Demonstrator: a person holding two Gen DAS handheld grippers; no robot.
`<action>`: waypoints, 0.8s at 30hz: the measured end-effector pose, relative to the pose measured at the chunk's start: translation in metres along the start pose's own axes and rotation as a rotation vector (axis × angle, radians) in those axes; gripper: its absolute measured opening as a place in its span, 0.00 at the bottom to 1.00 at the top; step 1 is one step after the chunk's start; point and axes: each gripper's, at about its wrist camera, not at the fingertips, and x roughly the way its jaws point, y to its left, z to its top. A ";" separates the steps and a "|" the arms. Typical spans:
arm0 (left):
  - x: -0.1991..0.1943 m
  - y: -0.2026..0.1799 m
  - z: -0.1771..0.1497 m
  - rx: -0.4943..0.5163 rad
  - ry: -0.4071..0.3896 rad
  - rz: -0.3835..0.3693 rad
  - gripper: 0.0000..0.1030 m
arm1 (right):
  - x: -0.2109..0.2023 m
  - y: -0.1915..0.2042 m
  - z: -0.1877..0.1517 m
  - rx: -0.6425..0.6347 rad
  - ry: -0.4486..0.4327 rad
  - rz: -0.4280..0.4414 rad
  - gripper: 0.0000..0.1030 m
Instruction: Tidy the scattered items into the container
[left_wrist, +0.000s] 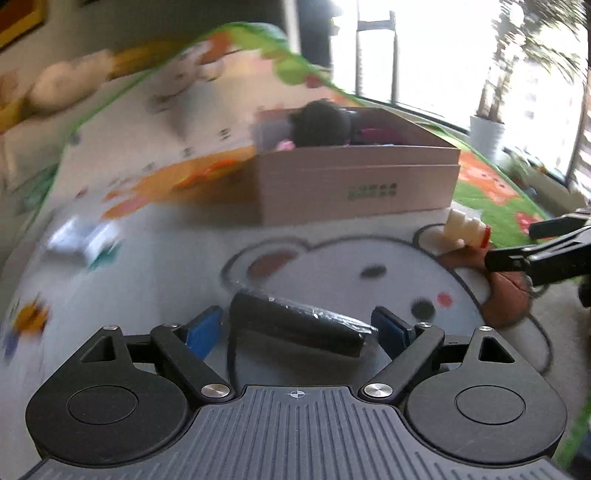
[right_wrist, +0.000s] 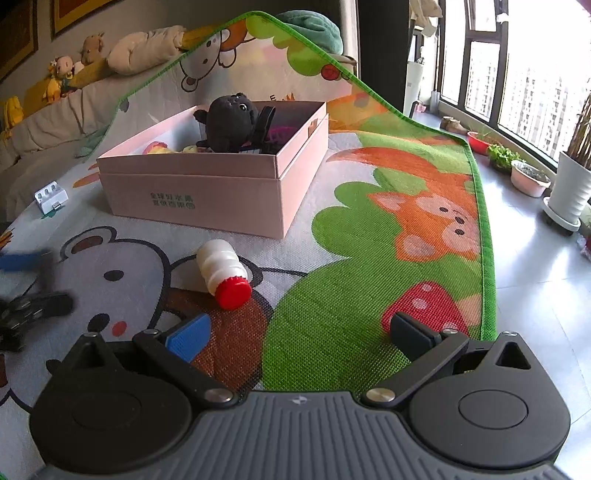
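Observation:
In the left wrist view a black bar wrapped in clear plastic (left_wrist: 299, 325) lies on the play mat between the blue pads of my left gripper (left_wrist: 297, 328). The jaws are open, with a thin gap at the bar's left end. Beyond it the pink box (left_wrist: 354, 184) holds a black plush toy (left_wrist: 319, 125). A white bottle with a red cap (right_wrist: 221, 269) lies on its side on the mat, just ahead and left of my right gripper (right_wrist: 299, 336), which is open and empty. The pink box (right_wrist: 207, 199) and plush (right_wrist: 231, 123) stand further back. The bottle (left_wrist: 463, 230) sits near my right gripper (left_wrist: 511, 245).
A small white device (right_wrist: 50, 195) lies on the mat left of the box. The mat's far edge (right_wrist: 295, 33) climbs a sofa lined with soft toys (right_wrist: 92, 48). Right of the mat, bare floor carries plant pots (right_wrist: 569, 192) below a window. My left gripper (right_wrist: 26, 284) blurs at the left edge.

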 end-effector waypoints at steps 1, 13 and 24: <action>-0.006 0.001 -0.005 -0.031 0.000 -0.012 0.91 | 0.000 0.000 0.000 -0.004 0.001 0.000 1.00; -0.013 0.012 -0.013 -0.123 -0.024 -0.029 0.99 | -0.007 0.005 -0.001 0.022 -0.026 -0.028 0.85; -0.013 0.012 -0.014 -0.131 -0.025 -0.036 1.00 | -0.008 0.030 0.008 -0.120 -0.109 -0.248 0.68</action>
